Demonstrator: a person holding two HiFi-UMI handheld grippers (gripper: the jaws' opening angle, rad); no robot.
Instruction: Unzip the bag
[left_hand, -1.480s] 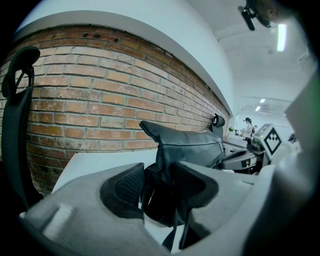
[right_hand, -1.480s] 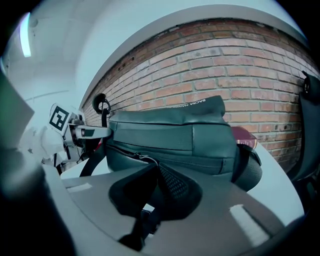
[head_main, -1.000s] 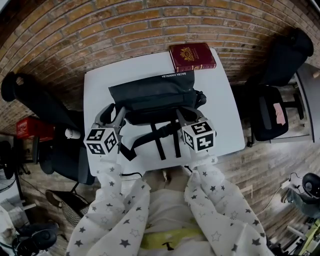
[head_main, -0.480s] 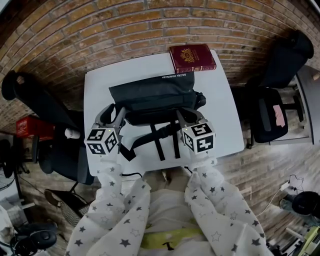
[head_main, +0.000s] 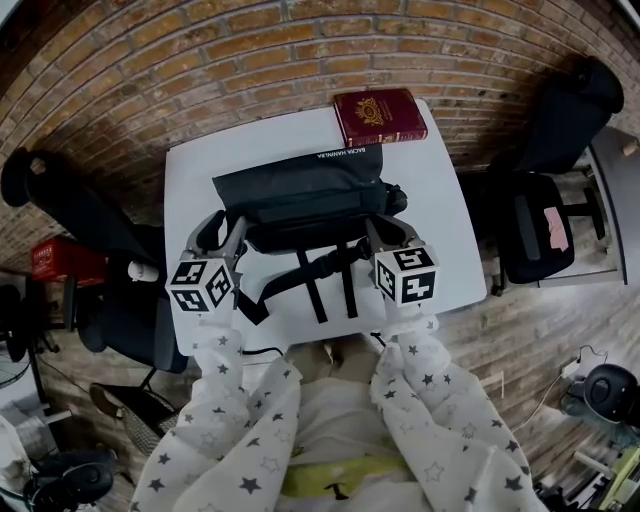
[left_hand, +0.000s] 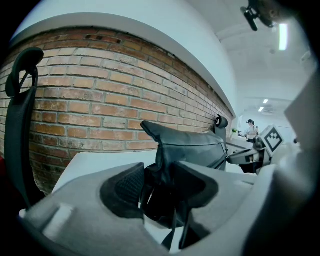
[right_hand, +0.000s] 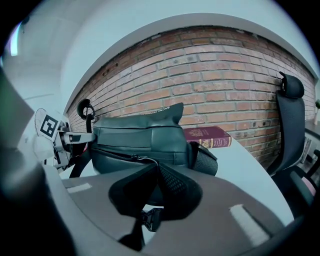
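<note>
Star print from shoulder to cuff: your left sleeve (head_main: 228, 400) and right sleeve (head_main: 440, 410) are loose white cloth scattered with small dark stars, some filled, some only outlined. The same pale cloth covers your front, crossed low down by a yellow-green band (head_main: 340, 478). Your left gripper (head_main: 222, 224) and right gripper (head_main: 386, 226) are pale grey moulded shells with rounded shoulders, each ending in two dark-lined jaws. Each carries a white marker cube, the left cube (head_main: 203, 283) and the right cube (head_main: 407, 274), printed with bold black square patterns. Seen close, the pads (right_hand: 175, 181) are black with a fine mesh texture, set in smooth grey housings.
</note>
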